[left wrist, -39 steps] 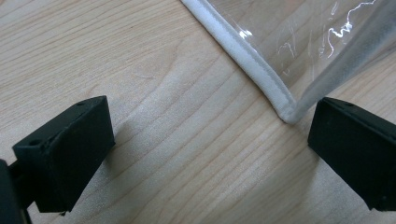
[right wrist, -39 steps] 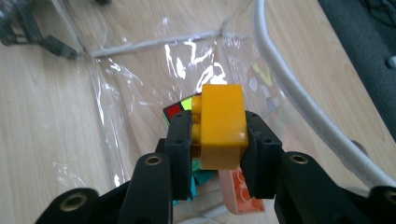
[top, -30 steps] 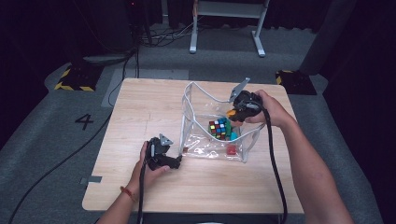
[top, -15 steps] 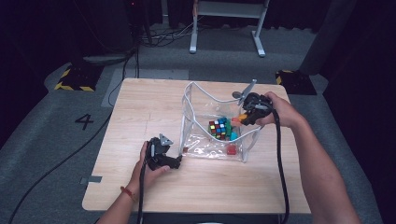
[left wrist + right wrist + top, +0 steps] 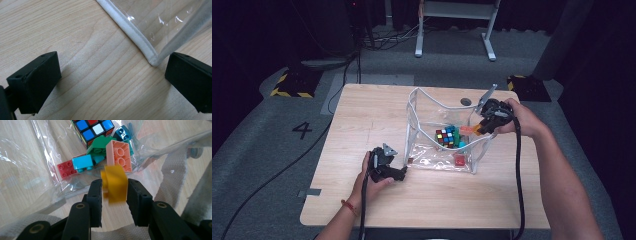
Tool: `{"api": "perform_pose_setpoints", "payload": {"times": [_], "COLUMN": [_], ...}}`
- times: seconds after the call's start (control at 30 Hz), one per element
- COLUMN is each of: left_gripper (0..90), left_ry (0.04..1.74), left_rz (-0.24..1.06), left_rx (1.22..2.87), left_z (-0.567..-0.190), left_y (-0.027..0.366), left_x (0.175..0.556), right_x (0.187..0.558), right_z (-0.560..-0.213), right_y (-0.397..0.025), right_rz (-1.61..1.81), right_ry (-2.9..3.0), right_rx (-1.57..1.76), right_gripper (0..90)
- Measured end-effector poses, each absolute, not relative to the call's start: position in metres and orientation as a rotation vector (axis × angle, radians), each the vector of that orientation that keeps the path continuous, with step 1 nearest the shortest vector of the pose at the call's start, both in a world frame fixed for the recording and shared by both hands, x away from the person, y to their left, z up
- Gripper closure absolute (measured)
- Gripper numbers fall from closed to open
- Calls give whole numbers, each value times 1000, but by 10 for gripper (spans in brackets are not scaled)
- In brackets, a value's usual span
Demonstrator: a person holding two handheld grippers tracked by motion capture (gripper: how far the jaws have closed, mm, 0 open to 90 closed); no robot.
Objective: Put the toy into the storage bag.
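A clear plastic bag [image 5: 412, 107] with white trim stands open on the wooden table [image 5: 362, 120]. Inside lie a colour cube [image 5: 445, 136], a red brick [image 5: 459, 160] and several other bricks. My right gripper [image 5: 479, 129] hovers at the bag's right rim. In the right gripper view, this gripper [image 5: 114, 187] is shut on a yellow brick [image 5: 115, 182], which looks blurred. Below it lie the cube [image 5: 93, 128], a green brick [image 5: 100, 146], a peach brick [image 5: 120, 155], a cyan brick [image 5: 83, 162] and the red brick [image 5: 65, 168]. My left gripper [image 5: 404, 172] rests open on the table; its jaws [image 5: 110, 82] stand wide beside the bag's front-left corner [image 5: 135, 35].
A small round hole [image 5: 466, 101] marks the table behind the bag. The table's left half and its near strip are bare wood. Grey floor with cables and a painted 4 [image 5: 304, 130] surrounds the table.
My right gripper has drifted right with the yellow brick, from over the bag's inside to its right rim. The left gripper has stayed put.
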State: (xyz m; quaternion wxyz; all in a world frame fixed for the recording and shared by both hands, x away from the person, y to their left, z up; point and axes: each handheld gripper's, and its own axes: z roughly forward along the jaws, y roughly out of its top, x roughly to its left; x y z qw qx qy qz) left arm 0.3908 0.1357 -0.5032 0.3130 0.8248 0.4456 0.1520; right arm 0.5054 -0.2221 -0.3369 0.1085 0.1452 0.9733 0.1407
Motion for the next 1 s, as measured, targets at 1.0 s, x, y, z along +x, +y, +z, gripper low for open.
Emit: {"api": "perform_pose_setpoints", "payload": {"times": [1.0], "left_gripper": [4], "left_ry": [1178], "left_rz": [398], "left_rx": [2175], "left_z": [-503], "left_y": [136], "left_x": [391], "right_x": [492], "right_z": [-328], "right_y": [-220], "right_rz": [569], "right_ry": [2761], "right_rx": [426], "right_gripper": [489]}}
